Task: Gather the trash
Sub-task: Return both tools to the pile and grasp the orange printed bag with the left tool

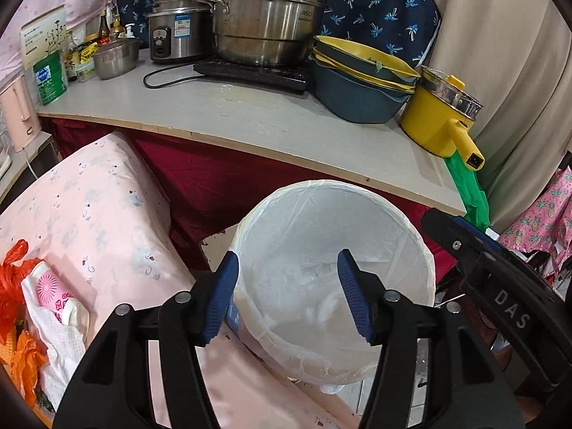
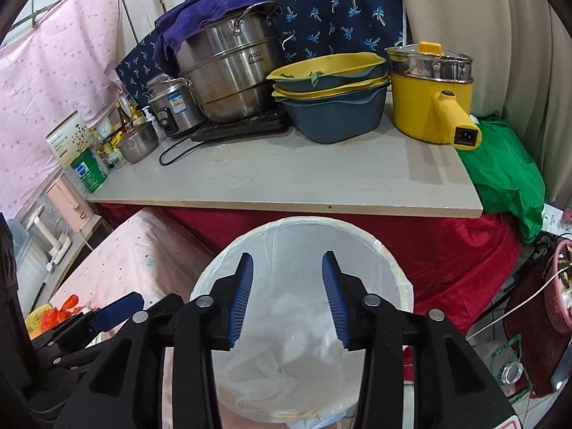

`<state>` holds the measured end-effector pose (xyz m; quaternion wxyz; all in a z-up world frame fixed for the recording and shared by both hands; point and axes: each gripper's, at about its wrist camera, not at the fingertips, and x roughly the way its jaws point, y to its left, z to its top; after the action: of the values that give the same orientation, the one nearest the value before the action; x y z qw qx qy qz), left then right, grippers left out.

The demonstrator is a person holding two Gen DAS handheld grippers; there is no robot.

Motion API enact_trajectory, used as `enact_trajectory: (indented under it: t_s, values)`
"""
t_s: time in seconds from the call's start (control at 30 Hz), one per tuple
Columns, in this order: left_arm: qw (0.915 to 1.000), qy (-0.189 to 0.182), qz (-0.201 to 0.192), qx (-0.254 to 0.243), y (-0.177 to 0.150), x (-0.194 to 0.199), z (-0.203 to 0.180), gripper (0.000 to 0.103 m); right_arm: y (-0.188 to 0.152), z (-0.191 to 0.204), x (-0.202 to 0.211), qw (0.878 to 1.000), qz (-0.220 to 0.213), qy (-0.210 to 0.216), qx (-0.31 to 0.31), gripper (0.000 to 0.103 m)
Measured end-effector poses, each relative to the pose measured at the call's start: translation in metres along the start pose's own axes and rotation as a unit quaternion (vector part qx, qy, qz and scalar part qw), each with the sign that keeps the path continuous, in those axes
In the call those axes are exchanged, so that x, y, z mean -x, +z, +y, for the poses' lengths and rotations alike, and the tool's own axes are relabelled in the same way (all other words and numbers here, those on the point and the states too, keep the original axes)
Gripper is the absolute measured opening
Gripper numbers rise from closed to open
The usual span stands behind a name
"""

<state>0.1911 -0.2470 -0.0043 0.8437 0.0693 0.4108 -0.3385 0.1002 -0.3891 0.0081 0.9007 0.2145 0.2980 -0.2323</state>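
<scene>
Right wrist view: hovered over white-lined trash bin (image 2: 304,321) below the table edge (image 2: 286,207), crumpled white waste already lying inside. Right gripper (image 2: 287,296) spread partway, blue pads gripping nothing. Left gripper (image 1: 287,296) likewise parted, empty, above the bin rim. Judged well along; orange scraps (image 1: 18,286) on the bed possibly left to gather.
</scene>
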Motion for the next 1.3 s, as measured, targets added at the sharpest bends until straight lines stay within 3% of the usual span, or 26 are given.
enact_trajectory:
  t_s: [0.37,0.43,0.73,1.1,1.23,1.3]
  values:
    - [0.9995,0.018,-0.026,0.010,-0.002,0.029,0.012,0.058,0.001,0.014,0.019,1.000,-0.012,0.008,0.007,0.047]
    - [0.9990,0.028,-0.032,0.017,-0.004,0.039,0.019,0.063,0.000,0.021,0.024,1.000,-0.014,0.014,0.011,0.048]
    - [0.9939,0.072,-0.057,0.061,-0.022,0.088,0.067,0.064,-0.009,0.072,0.051,0.997,-0.022,0.055,0.050,0.051]
    - [0.9792,0.132,-0.064,0.140,-0.064,0.144,0.149,0.068,-0.039,0.153,0.068,0.988,-0.004,0.112,0.106,0.055]
    - [0.9692,0.156,-0.060,0.181,-0.085,0.157,0.182,0.086,-0.056,0.178,0.065,0.984,0.014,0.126,0.124,0.055]
    - [0.9648,0.162,-0.058,0.199,-0.095,0.162,0.196,0.087,-0.064,0.189,0.062,0.982,0.023,0.131,0.133,0.055]
